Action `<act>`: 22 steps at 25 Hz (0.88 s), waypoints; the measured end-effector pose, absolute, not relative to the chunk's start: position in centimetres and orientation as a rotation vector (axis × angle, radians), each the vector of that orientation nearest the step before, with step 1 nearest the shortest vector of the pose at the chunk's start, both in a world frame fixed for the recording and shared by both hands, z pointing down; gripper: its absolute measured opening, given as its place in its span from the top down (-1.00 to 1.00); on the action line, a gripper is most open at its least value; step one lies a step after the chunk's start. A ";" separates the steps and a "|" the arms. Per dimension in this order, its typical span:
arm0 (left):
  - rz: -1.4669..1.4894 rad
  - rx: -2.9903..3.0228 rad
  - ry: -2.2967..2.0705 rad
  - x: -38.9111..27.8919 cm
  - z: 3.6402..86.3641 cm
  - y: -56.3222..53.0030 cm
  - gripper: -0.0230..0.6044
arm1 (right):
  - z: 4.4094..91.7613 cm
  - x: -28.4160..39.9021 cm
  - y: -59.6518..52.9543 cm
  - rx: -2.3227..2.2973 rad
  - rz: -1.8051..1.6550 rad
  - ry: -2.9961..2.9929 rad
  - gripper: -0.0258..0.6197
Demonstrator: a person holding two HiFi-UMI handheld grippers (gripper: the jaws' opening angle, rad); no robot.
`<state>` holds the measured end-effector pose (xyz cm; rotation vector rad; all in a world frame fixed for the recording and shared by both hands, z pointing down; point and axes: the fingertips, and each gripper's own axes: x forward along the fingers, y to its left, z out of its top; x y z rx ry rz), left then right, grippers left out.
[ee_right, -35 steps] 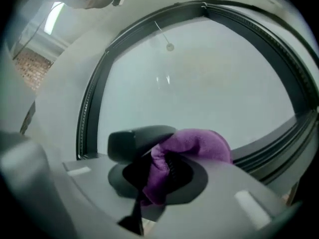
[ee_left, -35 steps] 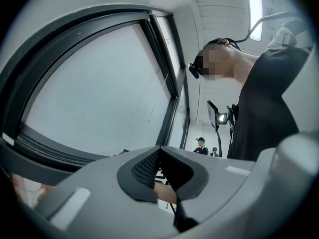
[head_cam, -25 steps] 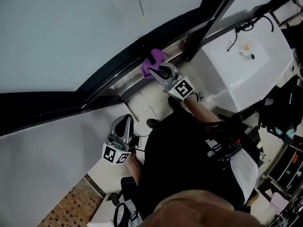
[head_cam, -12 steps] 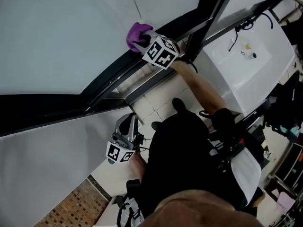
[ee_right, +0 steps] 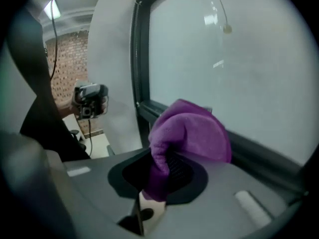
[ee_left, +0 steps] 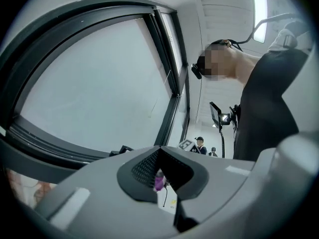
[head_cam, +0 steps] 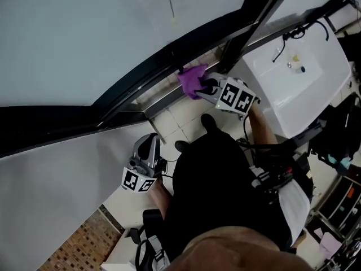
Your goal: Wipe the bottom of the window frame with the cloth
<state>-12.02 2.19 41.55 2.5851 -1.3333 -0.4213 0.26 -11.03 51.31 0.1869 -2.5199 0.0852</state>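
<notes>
A crumpled purple fabric cloth (head_cam: pixel 193 79) is clamped between the jaws of the right gripper (head_cam: pixel 205 86), which are closed on its lower fold, as seen in the right gripper view (ee_right: pixel 160 177). The cloth (ee_right: pixel 192 131) is held at the bottom rail of the dark metal window frame (head_cam: pixel 148 75), just beside the frame's upright bar. The left gripper (head_cam: pixel 148 150) is held low, well apart from the frame, over the pale tiled floor (head_cam: pixel 181 121); its jaws are closed together with nothing gripped (ee_left: pixel 160 171).

Black shoes (head_cam: pixel 209 121) on tiled floor (head_cam: pixel 177 117).
</notes>
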 end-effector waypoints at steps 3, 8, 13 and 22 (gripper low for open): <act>-0.402 2.604 -1.282 -11.0 41.5 1.5 0.93 | 53.6 2.5 -11.2 0.233 0.344 -2.641 0.73; -0.380 2.644 -1.232 -8.7 41.0 1.0 0.93 | 45.0 1.4 -20.8 0.662 -0.046 -2.897 0.73; -0.362 2.636 -1.269 -8.6 40.7 1.8 0.93 | 47.3 -4.2 -26.7 0.641 -0.443 -2.624 0.73; -0.388 2.584 -1.347 -10.4 41.2 2.5 0.93 | 49.4 -5.0 -23.5 0.364 -0.700 -2.617 0.73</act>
